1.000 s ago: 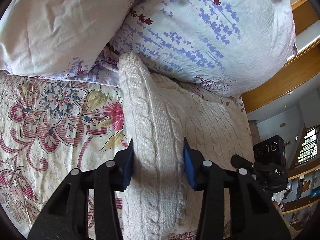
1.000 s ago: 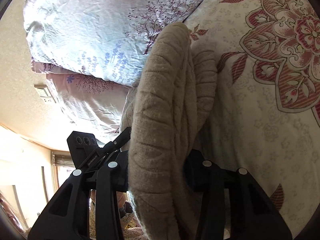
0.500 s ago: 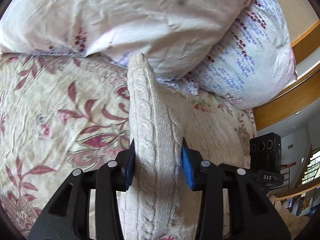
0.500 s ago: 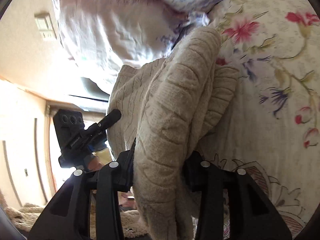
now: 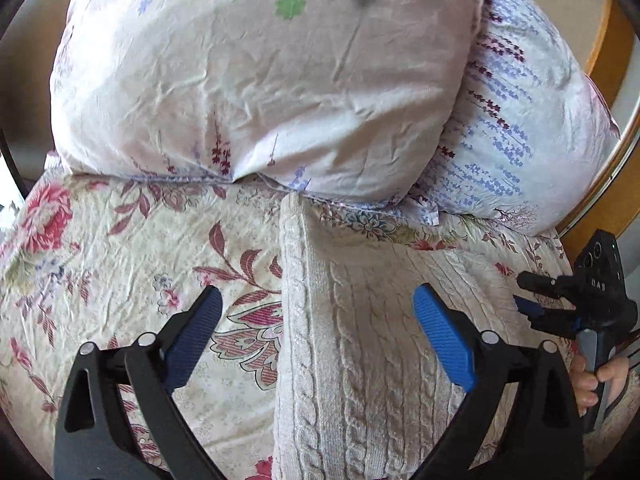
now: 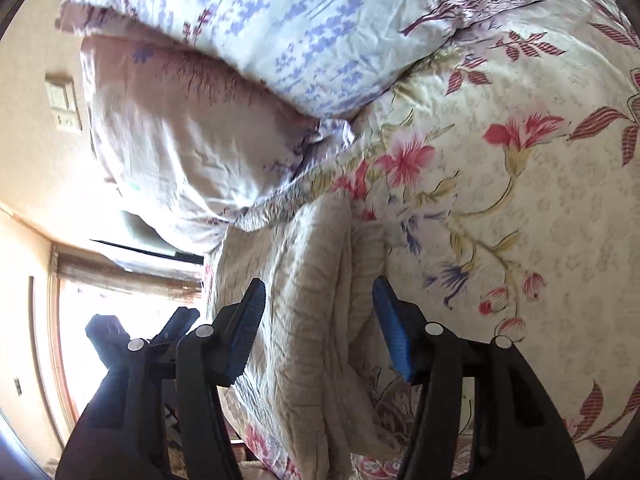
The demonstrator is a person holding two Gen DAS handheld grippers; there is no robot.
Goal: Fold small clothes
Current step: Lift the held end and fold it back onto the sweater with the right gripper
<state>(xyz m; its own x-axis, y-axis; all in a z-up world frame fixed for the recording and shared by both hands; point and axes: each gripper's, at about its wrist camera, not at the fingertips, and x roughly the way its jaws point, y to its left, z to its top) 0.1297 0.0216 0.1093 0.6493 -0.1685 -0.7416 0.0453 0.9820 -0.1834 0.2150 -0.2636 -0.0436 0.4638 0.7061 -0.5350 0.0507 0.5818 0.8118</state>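
Left wrist view: the left tongs (image 5: 316, 326) stand wide apart, blue pads (image 5: 444, 340) clear of the cloth, holding nothing. Between and below them lies the sweater (image 5: 360, 360), a cream cable-knit garment, folded, resting flat on the bed (image 5: 120, 248) with its floral cover. The sweater's left edge forms a straight vertical fold; its far corner lies just beside the lower seam of the pink pillow (image 5: 260, 72). A second pillow, the blue-print pillow (image 5: 520, 128), leans behind and to the right of the first, touching it. At the right margin the right tongs (image 5: 532, 308) appear in side view near the sweater's far edge, with a hand (image 5: 596, 384) on the grip below; whether they touch the cloth cannot be told from this view.

Right wrist view: the right tongs (image 6: 318, 322) are parted moderately wide, gripping nothing. The sweater (image 6: 308, 320) runs lengthwise between the pads (image 6: 390, 332), its thick layered edge visible in the gap, lying on the bed (image 6: 520, 200). The pink pillow (image 6: 180, 140) and blue-print pillow (image 6: 300, 20) lie beyond its far end. The left tongs (image 6: 176, 324) show dark and blurred at lower left, beside the sweater.
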